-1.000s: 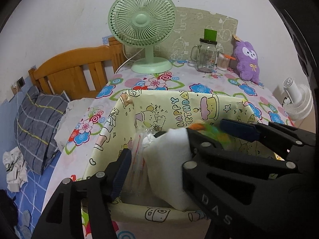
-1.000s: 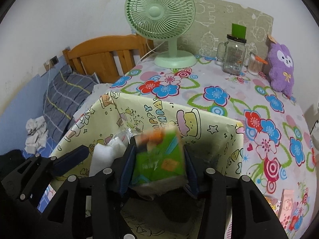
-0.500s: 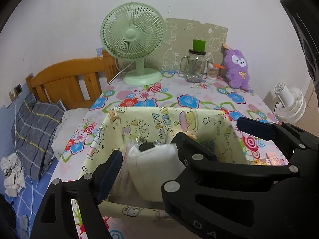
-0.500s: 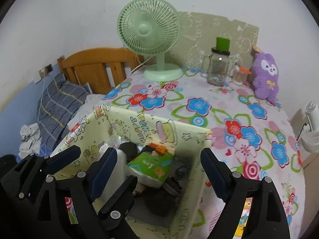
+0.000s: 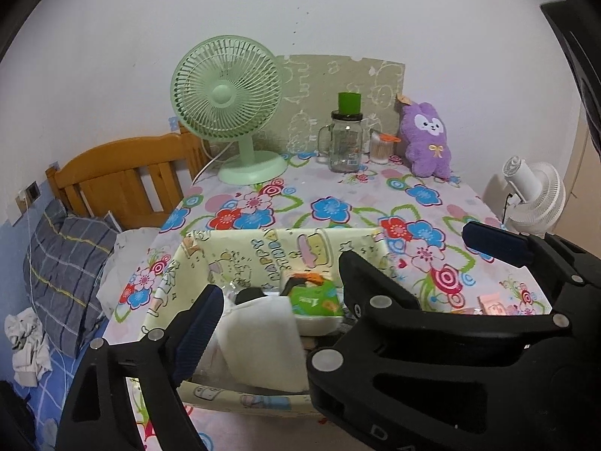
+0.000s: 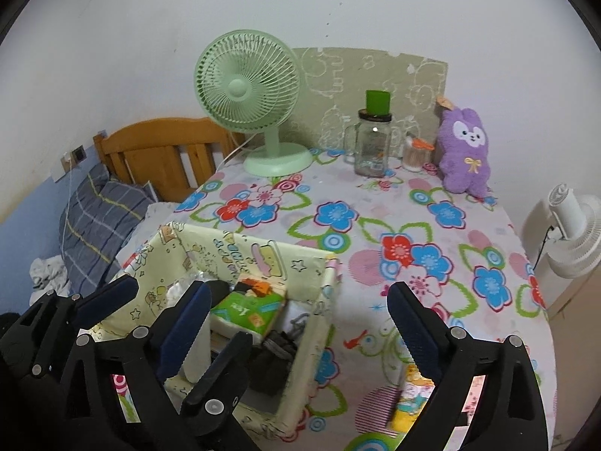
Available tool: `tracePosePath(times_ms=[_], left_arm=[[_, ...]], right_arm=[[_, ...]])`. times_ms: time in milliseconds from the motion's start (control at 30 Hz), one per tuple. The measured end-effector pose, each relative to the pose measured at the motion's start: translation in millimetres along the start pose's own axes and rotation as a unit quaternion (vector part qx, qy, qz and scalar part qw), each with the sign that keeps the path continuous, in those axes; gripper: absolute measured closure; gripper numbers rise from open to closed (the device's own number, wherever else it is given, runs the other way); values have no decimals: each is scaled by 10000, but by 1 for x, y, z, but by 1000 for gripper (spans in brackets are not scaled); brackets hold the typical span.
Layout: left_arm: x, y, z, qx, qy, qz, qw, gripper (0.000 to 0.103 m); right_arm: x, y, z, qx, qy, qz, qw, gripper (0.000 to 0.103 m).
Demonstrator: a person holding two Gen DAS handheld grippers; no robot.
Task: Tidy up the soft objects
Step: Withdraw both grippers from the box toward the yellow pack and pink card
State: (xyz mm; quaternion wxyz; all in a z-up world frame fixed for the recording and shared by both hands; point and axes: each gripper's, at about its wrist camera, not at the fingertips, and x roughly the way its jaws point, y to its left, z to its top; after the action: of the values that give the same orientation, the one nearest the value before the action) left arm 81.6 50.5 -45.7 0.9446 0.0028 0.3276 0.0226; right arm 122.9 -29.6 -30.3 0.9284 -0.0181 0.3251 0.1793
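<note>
Table (image 6: 432, 225) with the flowered cloth carries everything; my yellow cartoon-print fabric box (image 6: 323, 323) sits at its near left corner, by the bed side. Green fan (image 6: 248, 82), glass jar (image 6: 370, 146) and purple plush bunny (image 6: 465, 158) stand along the far edge, against the wall

Inside the box: white soft pack (image 5: 263, 342) upright at the near left wall, green tissue pack (image 6: 249, 310) lying flat in the middle, some dark rolled cloth (image 6: 278, 349) toward the right wall, crinkly clear plastic at the back left. Can't tell what's under them

My left gripper (image 5: 338, 300) has just been opening and stands wide; the white pack is between the jaws in that view but the pads are clear of it, so I read it as let go. My right gripper (image 6: 296, 319) has also just been opening and gapes wide over the box's right wall, empty, with the green pack below and free of it

Progress, my guess: both packs are in, that part is done. Left over on the table: a small colourful packet (image 6: 413, 402) at the near edge, right of the box, probably next. The bunny at the far right corner is soft too, so it may also need to go in; not sure
</note>
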Motion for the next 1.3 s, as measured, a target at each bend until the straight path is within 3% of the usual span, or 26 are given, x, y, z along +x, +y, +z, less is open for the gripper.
tracePosePath(times_ms=[367,1300], left_arm=[[-16,-23,8,75,-209,-71,9997,10],[-30,-95,10,320,-376,-538,9973,9]], right_arm=[[-27,-21,-2,148,-273,-108,9995,5],[-72,-87,-17,469,-480,-626,9958,3]])
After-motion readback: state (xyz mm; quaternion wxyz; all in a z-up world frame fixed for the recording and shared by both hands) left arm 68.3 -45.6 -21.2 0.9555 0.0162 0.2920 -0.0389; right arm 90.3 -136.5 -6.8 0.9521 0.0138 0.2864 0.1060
